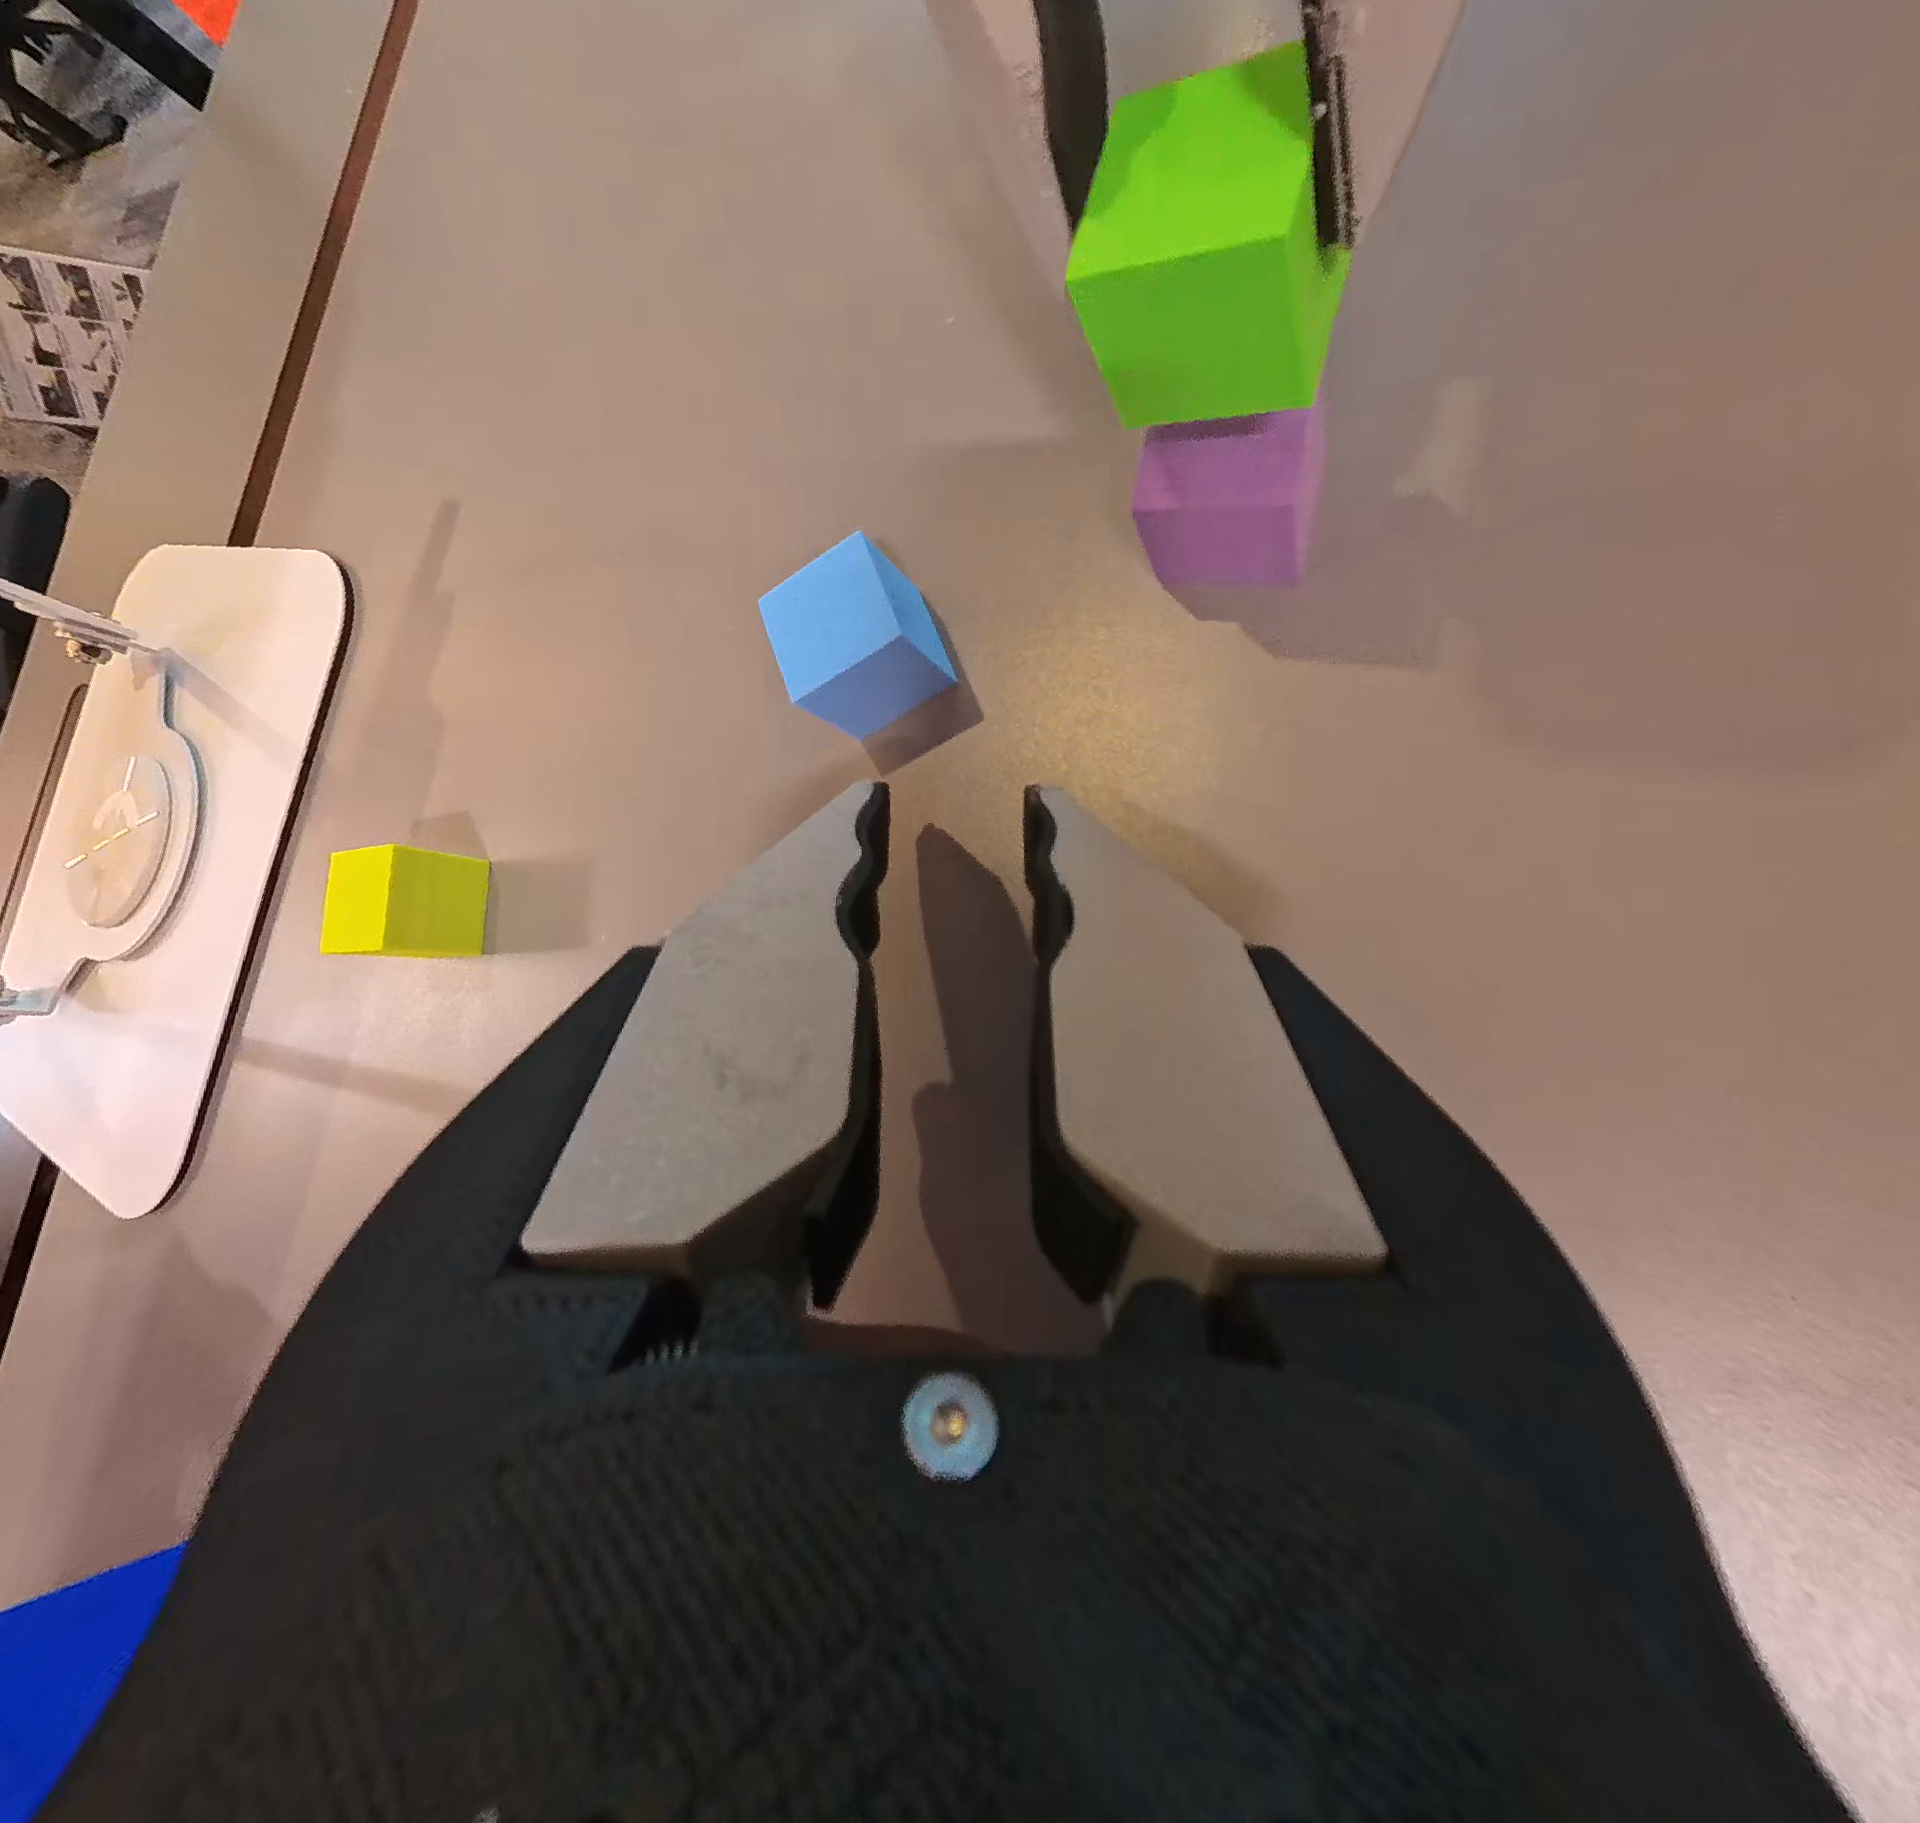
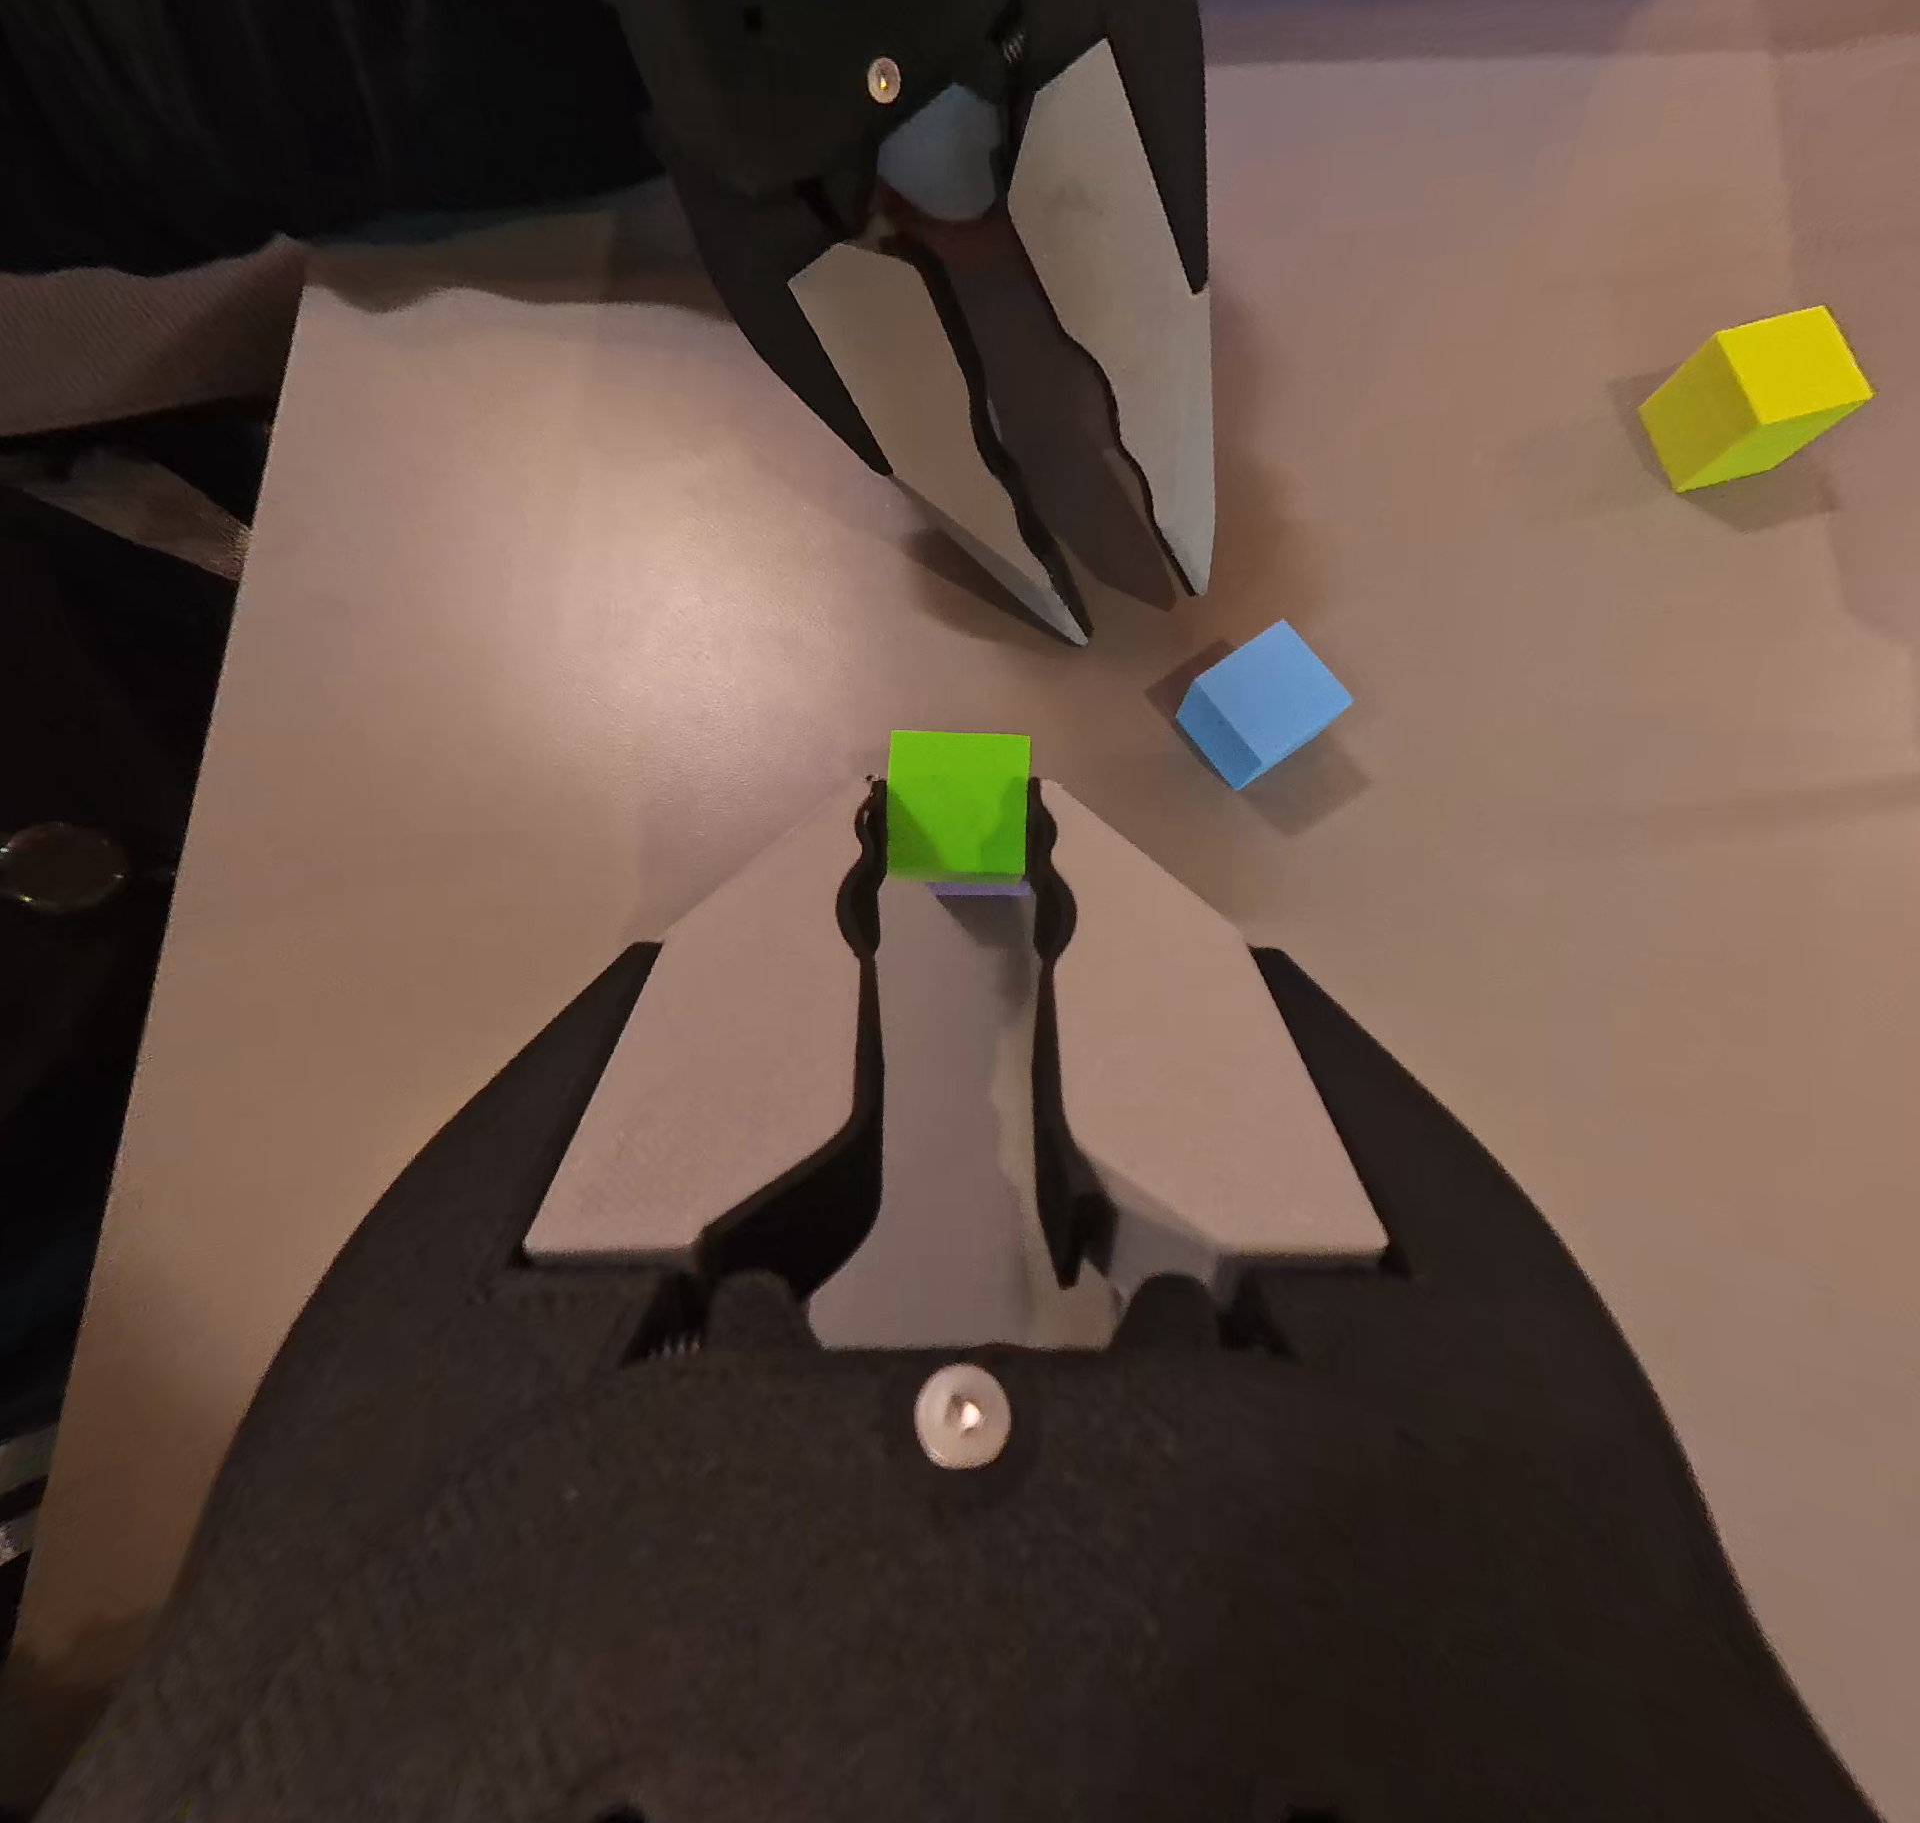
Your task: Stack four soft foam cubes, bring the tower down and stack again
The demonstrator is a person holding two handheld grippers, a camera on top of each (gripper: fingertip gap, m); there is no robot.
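Observation:
My right gripper (image 2: 956,805) is shut on a green foam cube (image 2: 958,797) and holds it directly over a purple cube (image 2: 982,890), of which only a sliver shows here. In the left wrist view the green cube (image 1: 1205,246) is on top of the purple cube (image 1: 1226,506); I cannot tell whether they touch. My left gripper (image 1: 956,807) is partly open and empty, just short of a tilted blue cube (image 1: 857,630). A yellow cube (image 1: 405,900) lies on the table to its left. The blue cube (image 2: 1262,703) and the yellow cube (image 2: 1756,397) also show in the right wrist view.
A white board with a metal fitting (image 1: 208,838) lies at the table's left edge (image 1: 312,319). A blue object (image 1: 73,1669) sits at the near left corner. Dark fabric (image 2: 156,59) lies past the table edge in the right wrist view. Some 9 cm of space lies between my two pairs of fingers. From the left gripper's tips to the blue object (image 1: 73,1669) is close to 30 cm.

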